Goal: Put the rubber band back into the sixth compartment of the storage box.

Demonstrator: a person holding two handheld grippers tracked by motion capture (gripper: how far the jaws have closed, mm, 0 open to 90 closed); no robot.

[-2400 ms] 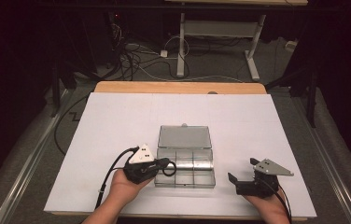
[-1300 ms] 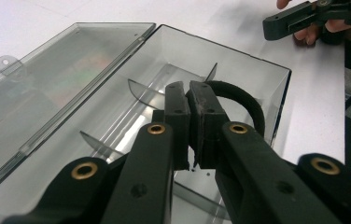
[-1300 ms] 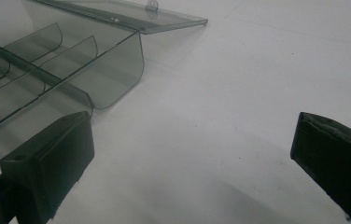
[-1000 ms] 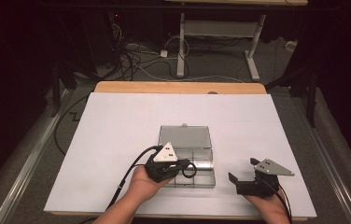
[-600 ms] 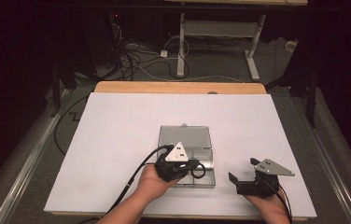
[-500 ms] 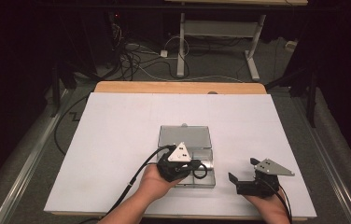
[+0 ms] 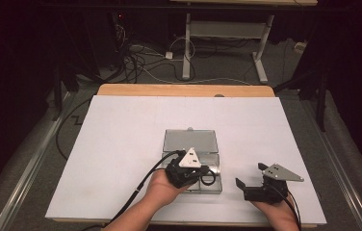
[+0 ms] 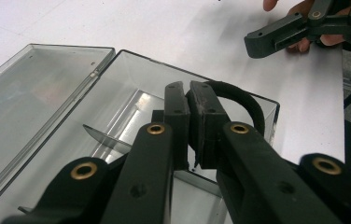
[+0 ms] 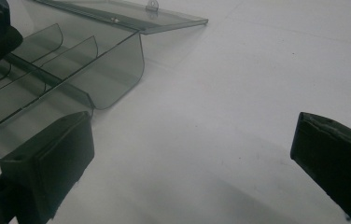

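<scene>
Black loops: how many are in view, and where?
1. A black loop sits pinched in the left tool, over the clear box at its right end. Others may be hidden under the hand.

Open compartment box on the table, left tongs with a band loop over its right end, right tongs beside it

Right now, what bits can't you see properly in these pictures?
- Black band: in the left gripper view the shut left gripper hides where it is pinched.
- Clear box: in the high view the hand covers its near compartments.
- Box lid: cut off by the top edge in the right gripper view.
- Right gripper: too small to judge its pads in the high view.
</scene>
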